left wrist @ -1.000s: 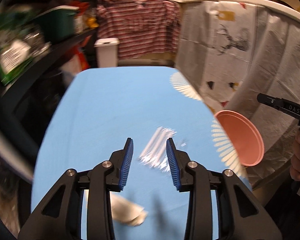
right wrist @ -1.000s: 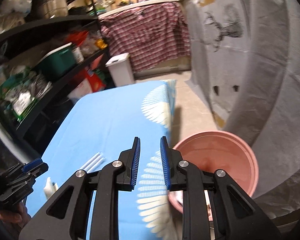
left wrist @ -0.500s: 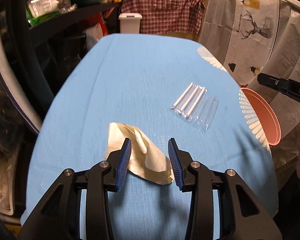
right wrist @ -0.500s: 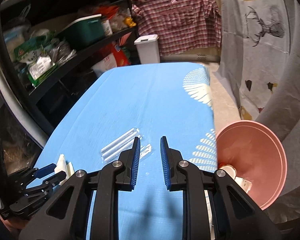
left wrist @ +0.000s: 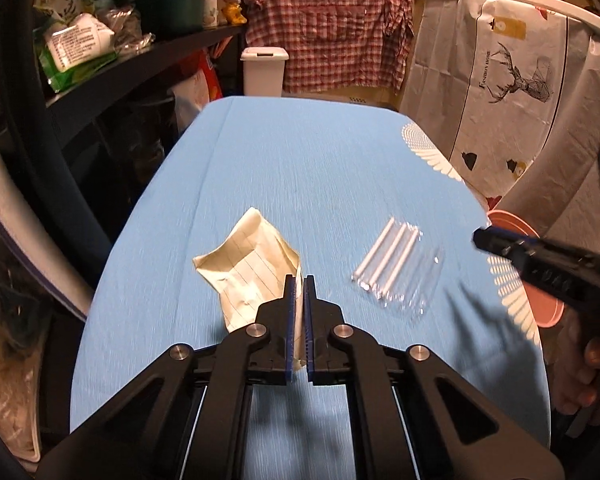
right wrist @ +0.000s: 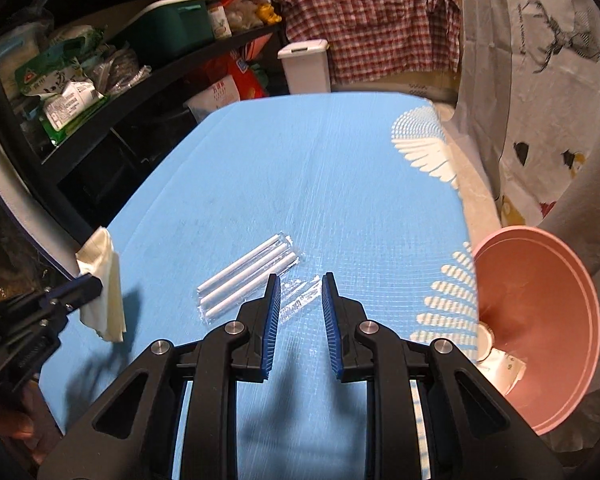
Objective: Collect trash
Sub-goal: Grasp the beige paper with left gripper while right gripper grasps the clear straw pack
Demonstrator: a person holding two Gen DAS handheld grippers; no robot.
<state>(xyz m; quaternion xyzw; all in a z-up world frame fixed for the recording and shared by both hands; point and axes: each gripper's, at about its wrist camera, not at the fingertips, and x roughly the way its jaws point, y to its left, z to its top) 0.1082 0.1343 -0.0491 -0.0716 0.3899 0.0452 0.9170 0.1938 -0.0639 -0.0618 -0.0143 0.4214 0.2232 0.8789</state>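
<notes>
A crumpled sheet of lined yellow paper (left wrist: 252,264) lies on the blue ironing board (left wrist: 320,168). My left gripper (left wrist: 299,284) is shut on the paper's right edge; the right wrist view shows the paper (right wrist: 106,280) raised in its jaws. A clear plastic packet with three white sticks (left wrist: 396,264) lies to the right of the paper. My right gripper (right wrist: 298,292) is open, its jaws on either side of the packet's clear end (right wrist: 252,280). A pink bin (right wrist: 540,320) with some trash inside stands beside the board's right edge.
Dark shelves (right wrist: 100,72) full of bags and boxes run along the left. A white lidded bin (left wrist: 264,70) and a hanging plaid shirt (left wrist: 332,32) are beyond the board's far end. A white printed sheet (left wrist: 500,92) hangs on the right.
My left gripper has closed on the yellow paper. My right gripper has opened wider and moved forward over the plastic packet.
</notes>
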